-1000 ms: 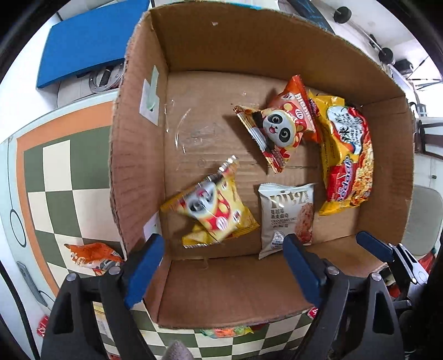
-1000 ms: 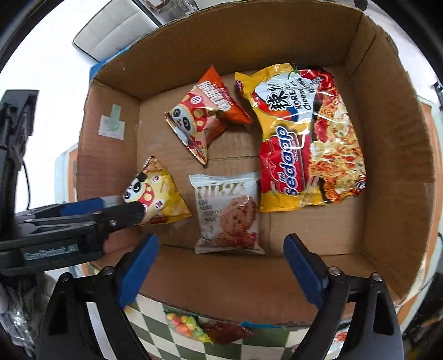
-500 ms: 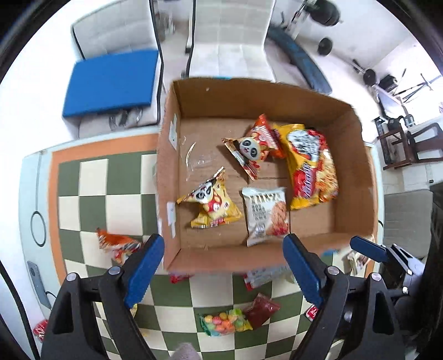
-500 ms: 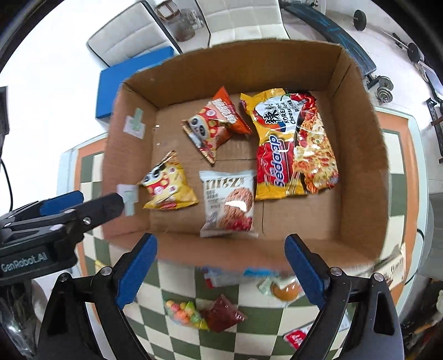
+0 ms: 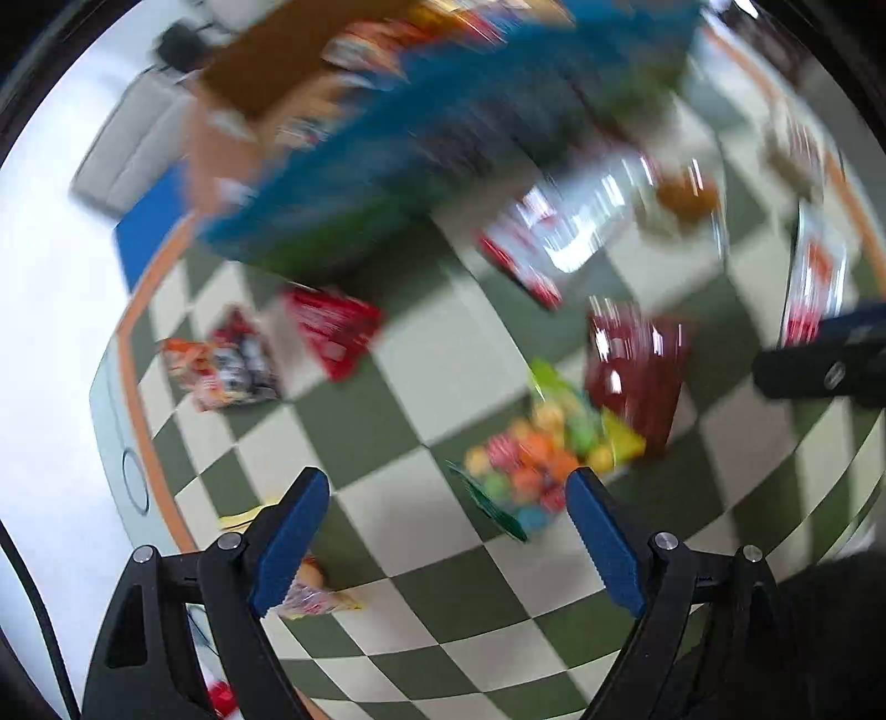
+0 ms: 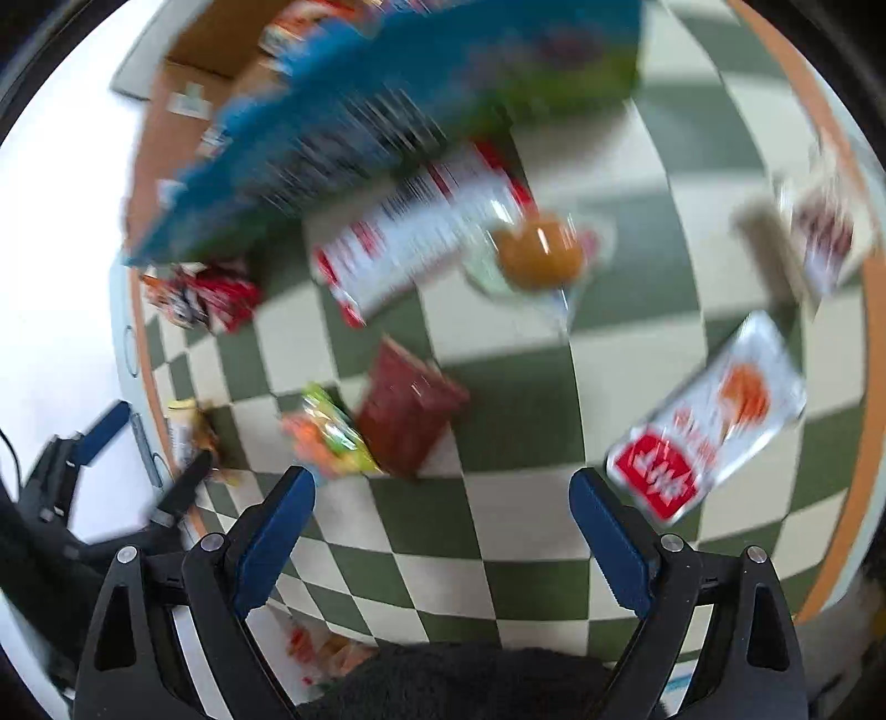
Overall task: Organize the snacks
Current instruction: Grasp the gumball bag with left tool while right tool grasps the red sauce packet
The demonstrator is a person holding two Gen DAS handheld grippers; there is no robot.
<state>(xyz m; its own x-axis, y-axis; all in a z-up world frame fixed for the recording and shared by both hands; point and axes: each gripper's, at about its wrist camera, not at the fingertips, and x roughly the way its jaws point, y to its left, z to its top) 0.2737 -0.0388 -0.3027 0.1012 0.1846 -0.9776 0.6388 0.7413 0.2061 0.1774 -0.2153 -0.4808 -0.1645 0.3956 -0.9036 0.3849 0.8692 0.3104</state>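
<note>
Both views are motion-blurred. The left gripper and right gripper hang spread wide and empty above the checkered bench. Loose snacks lie scattered there: a colourful candy bag beside a dark red packet, probably more near the cardboard box.

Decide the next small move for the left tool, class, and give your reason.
Probably lower the left tool toward the multicoloured candy bag: its jaws are open and empty, and the bag lies loose on the checkered mat just beyond them.
</note>
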